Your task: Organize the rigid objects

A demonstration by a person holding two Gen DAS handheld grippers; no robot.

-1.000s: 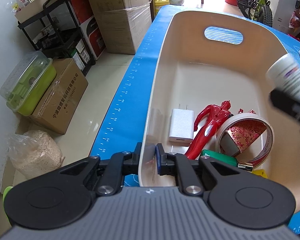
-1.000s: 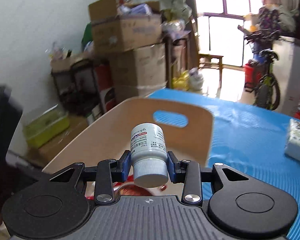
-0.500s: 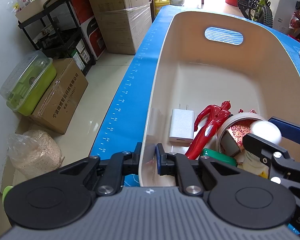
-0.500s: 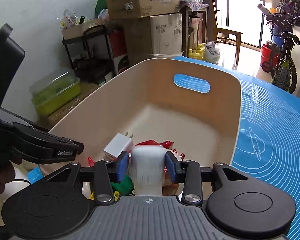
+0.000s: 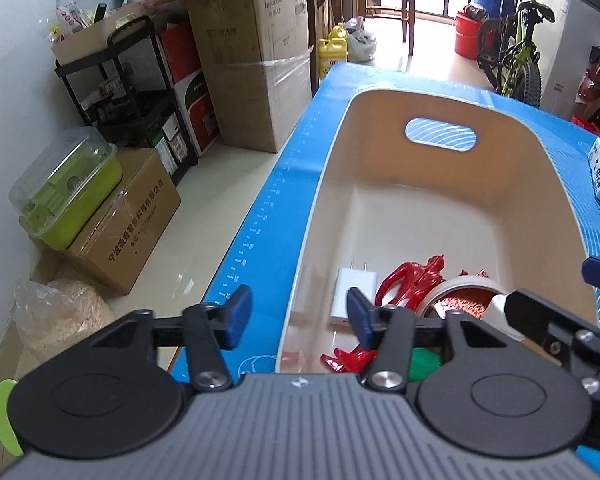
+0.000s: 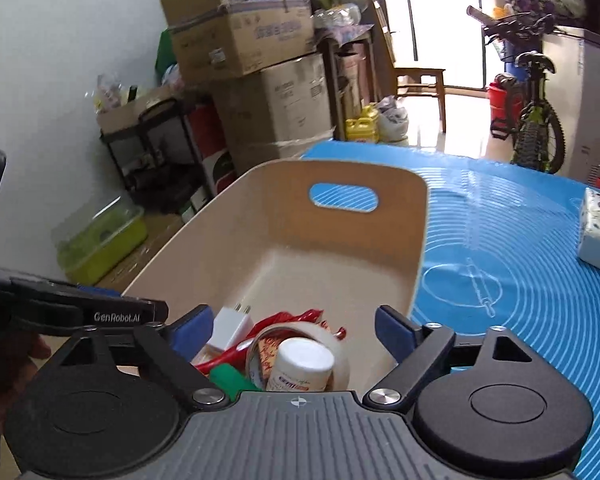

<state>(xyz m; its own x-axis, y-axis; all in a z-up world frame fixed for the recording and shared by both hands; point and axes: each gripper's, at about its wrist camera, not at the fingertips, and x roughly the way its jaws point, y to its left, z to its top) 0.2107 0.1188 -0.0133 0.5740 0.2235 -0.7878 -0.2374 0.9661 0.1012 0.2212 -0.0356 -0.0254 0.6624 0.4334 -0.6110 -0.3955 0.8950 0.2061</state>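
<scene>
So since a second ago the white bottle [image 6: 300,366] has gone from being pinched in the right gripper [image 6: 294,332] up in the air to sitting down inside the beige bin [image 6: 384,216]. That gripper's jaws have just been opening and now stand wide apart above the bottle, pads clear of it on both sides. The left gripper [image 5: 296,316] has let go too: its jaws were clamped on the bin's near rim and have just been opening, so now they straddle the rim with a gap on each side, nothing pinched.

The bottle sits at the near end of the bin, inside the tape roll [image 6: 340,360], roughly upright with its long axis near vertical and the white cap pointing up toward the camera, maybe leaning a bit. I can't tell exactly what its base rests on.

Also at the bin's near end: a white charger [image 5: 352,292] with its prongs pointing at the far handle cutout, a red figure [image 5: 412,280] lying lengthwise next to it, and something green [image 6: 228,378] at the very near wall. The far half of the bin is bare. The bin itself sits on the blue mat [image 6: 500,248].
</scene>
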